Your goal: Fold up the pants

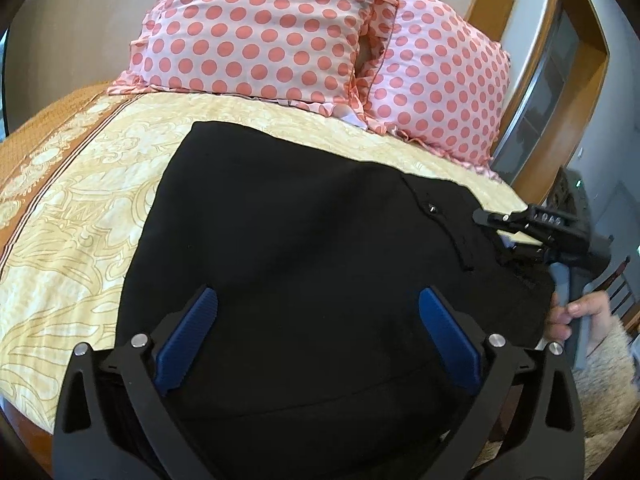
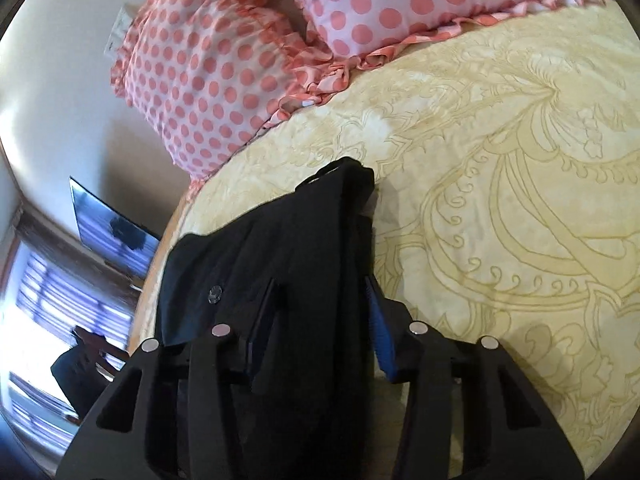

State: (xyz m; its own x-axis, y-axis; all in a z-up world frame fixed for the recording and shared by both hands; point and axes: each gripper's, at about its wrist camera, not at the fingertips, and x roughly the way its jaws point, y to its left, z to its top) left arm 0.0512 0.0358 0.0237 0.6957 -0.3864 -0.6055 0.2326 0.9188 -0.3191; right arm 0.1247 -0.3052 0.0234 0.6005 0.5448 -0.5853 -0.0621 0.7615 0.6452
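- The setting is a bedroom: a bed under a pale yellow bedspread (image 1: 80,208) with a scrolling pattern and an orange border, a wall behind, and a bright window off to one side in the right wrist view.
- Nearest in the left wrist view, the left gripper (image 1: 318,332) hangs just over the black pants (image 1: 288,240) with its blue pads (image 1: 188,344) spread wide and nothing between them; whether the tips touch the cloth I cannot tell.
- The pants lie spread across the near part of the bed, mostly flat, with a pocket seam and a small button toward the right side.
- At that right edge the right gripper (image 2: 320,304) is clenched on a bunched fold of the pants; in its own view dark cloth fills the gap between the fingers and drapes forward over them.
- The person's right hand (image 1: 576,316) grips the handle below it, at the bed's edge.
- The fabric looks soft, limp and fairly light, so it should sag and crease wherever it is unsupported. My judgement is that the waistband corners and the hems are the firm places to pinch.
- It may slide a little on the smooth bedspread when dragged.
- Farther off, two pink polka-dot pillows (image 1: 256,28) with ruffled edges lean at the headboard (image 1: 516,8).
- They sit near the pants' far edge but apart from it, limiting room to fold that way.
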